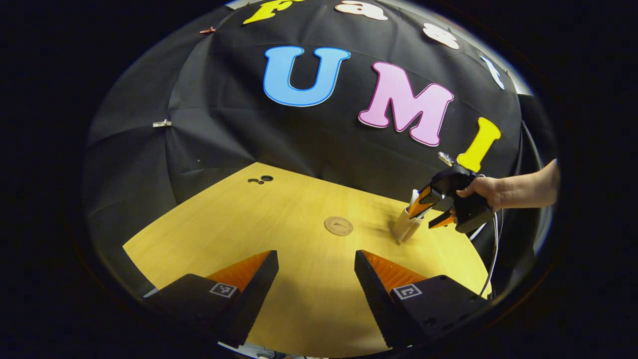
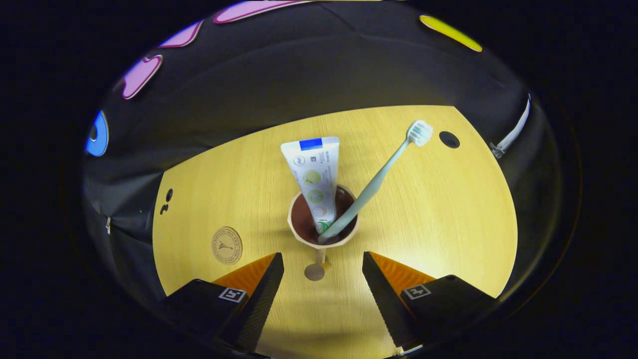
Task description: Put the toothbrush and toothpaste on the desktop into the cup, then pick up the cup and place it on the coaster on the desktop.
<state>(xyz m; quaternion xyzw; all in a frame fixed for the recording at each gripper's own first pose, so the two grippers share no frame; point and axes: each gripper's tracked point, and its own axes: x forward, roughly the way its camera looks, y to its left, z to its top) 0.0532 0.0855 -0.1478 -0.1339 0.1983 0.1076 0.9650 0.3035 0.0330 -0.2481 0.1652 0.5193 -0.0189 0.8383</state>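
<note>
Cup loaded on the bench (image 2: 448, 224), both grippers released.
The right gripper view reveals the cup (image 2: 323, 223) holding toothpaste (image 2: 314, 174) and toothbrush (image 2: 379, 182), mid-bench, just ahead of the right gripper (image 2: 323, 279), jaws spread. The left gripper view shows the coaster (image 1: 339, 226) ahead of the left gripper (image 1: 316, 279), parted over bare bench.

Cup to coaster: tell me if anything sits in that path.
Nothing visible does. The cup, holding the toothpaste and toothbrush, stands on bare desktop; the coaster lies apart to its left in the right gripper view, with only wood between.
</note>
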